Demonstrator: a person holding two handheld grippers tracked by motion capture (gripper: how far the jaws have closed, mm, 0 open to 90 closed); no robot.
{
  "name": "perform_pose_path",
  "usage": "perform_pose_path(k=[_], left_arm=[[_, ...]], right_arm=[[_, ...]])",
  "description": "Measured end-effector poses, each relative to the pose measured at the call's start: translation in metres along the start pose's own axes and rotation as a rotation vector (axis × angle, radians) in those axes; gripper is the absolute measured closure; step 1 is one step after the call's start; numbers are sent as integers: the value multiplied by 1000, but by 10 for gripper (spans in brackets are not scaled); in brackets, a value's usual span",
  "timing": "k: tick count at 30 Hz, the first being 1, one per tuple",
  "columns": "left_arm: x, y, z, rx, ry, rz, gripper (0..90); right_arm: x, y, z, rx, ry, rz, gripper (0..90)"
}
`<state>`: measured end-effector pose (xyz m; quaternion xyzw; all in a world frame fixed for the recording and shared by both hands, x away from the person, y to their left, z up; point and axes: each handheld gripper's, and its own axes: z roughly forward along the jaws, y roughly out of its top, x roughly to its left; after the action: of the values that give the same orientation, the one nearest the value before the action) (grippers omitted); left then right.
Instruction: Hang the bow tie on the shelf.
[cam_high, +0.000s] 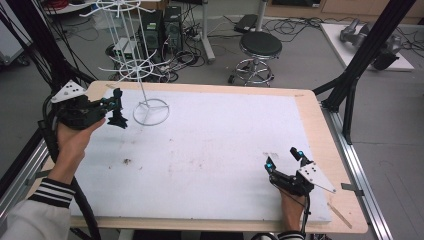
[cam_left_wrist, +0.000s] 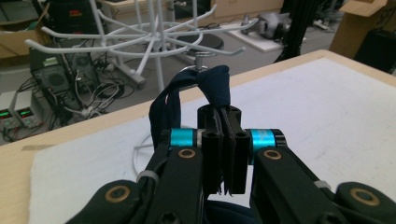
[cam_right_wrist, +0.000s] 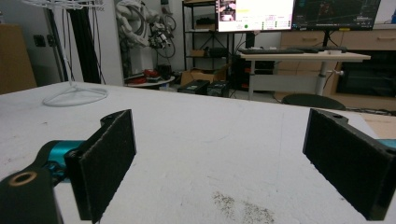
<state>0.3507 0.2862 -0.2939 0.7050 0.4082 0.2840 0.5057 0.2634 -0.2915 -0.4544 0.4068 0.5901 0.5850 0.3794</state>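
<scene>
The dark blue cloth is pinched in the left gripper, which is clamped tight on it at the desk's far left corner; in the left gripper view a loop of the fabric arches above the closed jaws and the rest hangs down out of sight below them, while the high view shows a dark tail dangling just above the white mat. The white wire rack stands just beyond, its ring base resting on the mat near the far left edge and its hooked arms spreading at about the height of the cloth. The work in hand looks like hanging the cloth on one of those arms. The right gripper rests near the desk's near right corner, well apart from all this, its jaws spread wide with nothing between them. The main risk, as I judge it, is the rack itself: it is light and thin, and a sideways nudge from the gripper or a tug from fabric caught on a hook tip could tip or spin it, since nothing steadies the base. The loop could also miss the hook or sit on its very end, so that the cloth slides off onto the mat once released. The hanging tail may snag on a lower arm as well.
</scene>
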Motion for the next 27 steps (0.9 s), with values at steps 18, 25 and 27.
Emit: perform_pose_path(k=[18,25,27], left_arm=[[13,3,-5,2,104,-21,871],[15,8,-5,-5,137,-22,871],[16,10,-5,-10,144,-24,871]], right_arm=[[0,0,0,0,0,-4,86],[0,0,0,1,2,2,86],[0,0,0,1,2,1,86]])
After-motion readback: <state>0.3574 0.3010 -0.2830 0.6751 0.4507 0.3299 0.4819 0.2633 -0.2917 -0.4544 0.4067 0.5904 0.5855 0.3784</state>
